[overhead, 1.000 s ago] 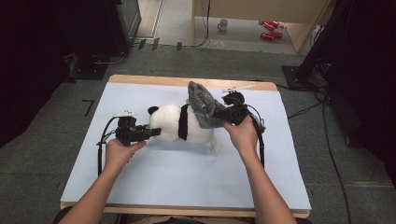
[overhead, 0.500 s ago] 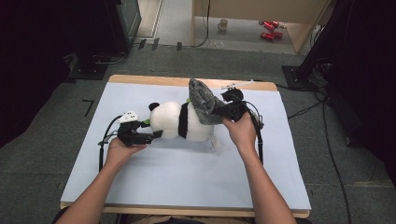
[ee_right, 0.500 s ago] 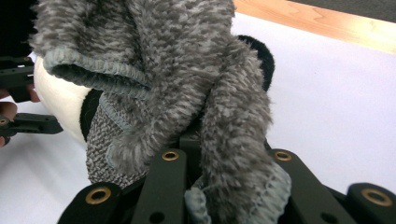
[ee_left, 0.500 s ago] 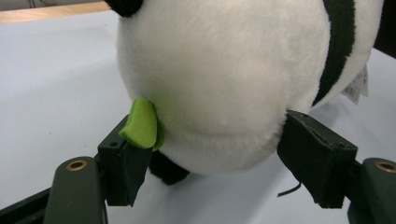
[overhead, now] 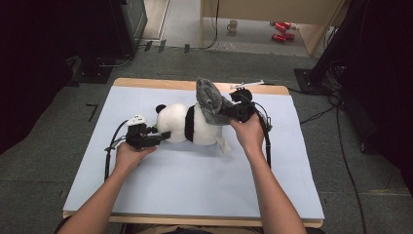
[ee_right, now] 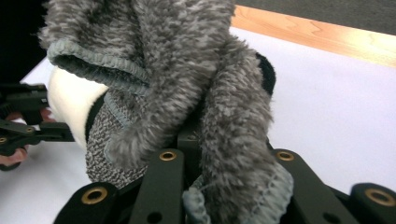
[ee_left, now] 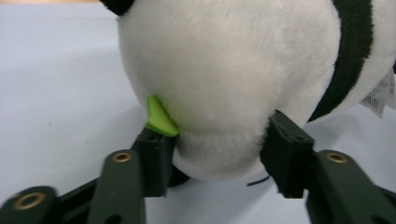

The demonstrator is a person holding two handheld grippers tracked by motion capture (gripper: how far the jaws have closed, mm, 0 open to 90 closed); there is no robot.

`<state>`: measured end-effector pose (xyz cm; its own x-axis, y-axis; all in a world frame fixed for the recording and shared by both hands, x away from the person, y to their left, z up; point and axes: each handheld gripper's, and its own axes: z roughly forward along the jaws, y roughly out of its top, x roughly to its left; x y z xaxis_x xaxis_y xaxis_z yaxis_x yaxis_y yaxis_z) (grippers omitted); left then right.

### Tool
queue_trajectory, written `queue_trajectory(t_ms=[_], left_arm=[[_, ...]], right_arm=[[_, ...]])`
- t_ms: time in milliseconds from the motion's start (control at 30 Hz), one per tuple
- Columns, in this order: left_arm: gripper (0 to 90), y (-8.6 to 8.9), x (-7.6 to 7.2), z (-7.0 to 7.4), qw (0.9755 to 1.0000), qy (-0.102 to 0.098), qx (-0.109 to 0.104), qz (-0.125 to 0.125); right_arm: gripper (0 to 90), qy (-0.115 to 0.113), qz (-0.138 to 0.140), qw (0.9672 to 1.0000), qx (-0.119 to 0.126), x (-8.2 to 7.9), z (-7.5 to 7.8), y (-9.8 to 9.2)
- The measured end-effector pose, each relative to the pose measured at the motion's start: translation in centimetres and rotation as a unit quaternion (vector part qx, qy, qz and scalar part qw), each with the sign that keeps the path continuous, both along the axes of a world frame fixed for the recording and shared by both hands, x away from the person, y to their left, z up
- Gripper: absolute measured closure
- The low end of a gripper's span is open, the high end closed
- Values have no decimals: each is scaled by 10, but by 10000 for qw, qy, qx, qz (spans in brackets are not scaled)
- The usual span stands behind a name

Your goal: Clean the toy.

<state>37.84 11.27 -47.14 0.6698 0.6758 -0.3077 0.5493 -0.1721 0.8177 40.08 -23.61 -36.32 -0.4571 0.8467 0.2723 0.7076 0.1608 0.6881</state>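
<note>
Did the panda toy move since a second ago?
No. The panda lies at the same spot relative to the table's wooden far edge, with the left gripper at its head.

The high view looks forward and down from above the person's side, taking in the whole table [overhead: 160, 195] from well off. The left gripper view rides low and very near, looking along its jaws at the panda toy [ee_left: 229, 84] — pressed close. The right gripper view faces back across the same toy [ee_right: 70, 100]; the dark shape beyond it is probably the left gripper [ee_right: 28, 123].
</note>
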Motion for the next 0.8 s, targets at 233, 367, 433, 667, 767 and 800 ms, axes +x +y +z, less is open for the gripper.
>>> queue_trajectory(t_ms=[233, 367, 433, 667, 767, 800], left_arm=[[651, 2, -1, 11, 9982, 588, -112, 82], [665, 4, -3, 21, 9954, 906, -265, 143], [675, 5, -5, 26, 9941, 1008, -364, 144], [693, 8, -16, 39, 9912, 1208, -544, 39], [692, 4, -20, 40, 9926, 1133, -436, 97], [691, 3, -19, 39, 9924, 1138, -449, 120]], right_arm=[[795, -114, 77, 9995, 292, -3, 9, 4], [797, -168, 239, 9986, 441, -8, 20, 12], [798, -228, 334, 9979, 510, -11, 25, 16], [798, -322, 720, 9939, 766, -22, 42, 38], [798, -271, 915, 9905, 985, -26, 45, 52], [798, -246, 996, 9891, 1055, -26, 44, 58]])
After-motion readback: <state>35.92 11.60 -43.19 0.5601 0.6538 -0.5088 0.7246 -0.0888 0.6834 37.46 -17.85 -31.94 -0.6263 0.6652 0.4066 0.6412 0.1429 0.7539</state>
